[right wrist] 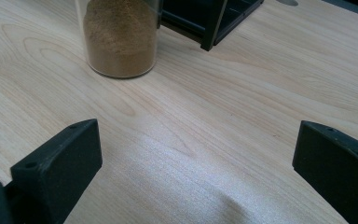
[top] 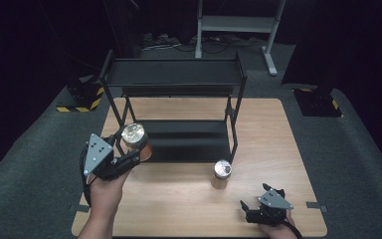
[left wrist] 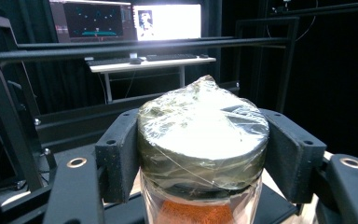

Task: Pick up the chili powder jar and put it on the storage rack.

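Left tool (left wrist: 200, 154) gripped a foil-capped jar (left wrist: 203, 140) beside the black shelf (top: 174, 74).
Right tool (right wrist: 196, 158) rested wide open on the table (right wrist: 242, 93), near a 2nd jar (right wrist: 119, 37).

A wooden table (top: 273, 149) stands on grey carpet (top: 35, 154) in a dark room (black all around). Behind it, a white desk (left wrist: 144, 63) carries lit monitors (left wrist: 168, 21).

The room is dark, but the wooden table (top: 189, 199) is lit from above. Bright screens (left wrist: 168, 21) glare behind, and the jar's wrap (left wrist: 203, 135) shines.
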Demonstrator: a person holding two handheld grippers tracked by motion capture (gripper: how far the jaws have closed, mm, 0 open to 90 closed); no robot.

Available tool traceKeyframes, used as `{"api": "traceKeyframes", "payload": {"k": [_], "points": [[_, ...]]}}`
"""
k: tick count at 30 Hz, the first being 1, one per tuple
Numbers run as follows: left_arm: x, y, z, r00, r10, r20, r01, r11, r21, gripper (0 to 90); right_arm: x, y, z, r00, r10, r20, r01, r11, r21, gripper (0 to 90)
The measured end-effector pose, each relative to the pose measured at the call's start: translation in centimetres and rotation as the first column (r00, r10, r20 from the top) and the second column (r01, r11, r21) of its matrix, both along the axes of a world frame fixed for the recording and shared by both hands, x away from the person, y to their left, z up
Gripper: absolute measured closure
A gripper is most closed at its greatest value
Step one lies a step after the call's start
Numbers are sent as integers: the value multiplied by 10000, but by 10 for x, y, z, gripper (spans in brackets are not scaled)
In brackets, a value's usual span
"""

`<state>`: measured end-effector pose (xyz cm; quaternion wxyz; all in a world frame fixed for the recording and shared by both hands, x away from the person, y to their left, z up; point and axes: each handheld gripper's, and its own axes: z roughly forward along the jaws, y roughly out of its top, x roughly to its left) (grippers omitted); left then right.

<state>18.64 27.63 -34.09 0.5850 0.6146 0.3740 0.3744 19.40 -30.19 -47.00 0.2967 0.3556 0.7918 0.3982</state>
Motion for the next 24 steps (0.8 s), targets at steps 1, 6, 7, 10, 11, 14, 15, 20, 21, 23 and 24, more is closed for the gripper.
{"api": "traceKeyframes", "payload": {"k": [1, 6, 7, 10, 11, 14, 15, 20, 21, 23, 24], "points": [[1, 1, 2, 10000, 2, 31, -2, 10000, -2, 346, 0, 0, 0, 10000, 0, 0, 0, 10000, 0, 4], [6, 1, 11, 9998, 35, 199, -34, 10000, -19, 346, 0, -1, 0, 10000, 19, -7, -19, 10000, 31, 5], [7, 1, 12, 9997, 24, 226, -24, 10000, -18, 346, 0, -1, 0, 10000, 20, -5, -20, 10000, 13, 5], [10, -1, 18, 9994, 12, 357, -14, 10000, 54, 346, 0, 0, 0, 10000, 36, 29, -36, 10000, -49, 5], [11, -1, 20, 9992, 5, 400, -9, 10000, 88, 346, 0, 1, 0, 10000, 37, 43, -37, 10000, -55, 5], [14, -2, 26, 9987, -26, 517, 22, 10000, 79, 346, 0, 0, 0, 10000, 23, -1, -23, 10000, -36, 6], [16, -3, 28, 9985, -23, 545, 19, 10000, 86, 346, 0, 0, 0, 10000, 19, -7, -19, 10000, -22, 6], [24, -8, 36, 9980, -43, 638, 44, 10000, -14, 346, 1, -1, 0, 10000, 52, -17, -52, 10000, 3, 6], [24, -8, 36, 9980, -43, 638, 44, 10000, -14, 346, 1, -1, 0, 10000, 52, -17, -52, 10000, 3, 6], [26, -10, 38, 9976, -21, 689, 22, 10000, -28, 346, 1, -1, 0, 10000, 61, -15, -61, 10000, 5, 6], [29, -11, 41, 9974, -40, 726, 46, 10000, -85, 346, 1, -1, 0, 10000, 71, -16, -71, 10000, 2, 6]]}}
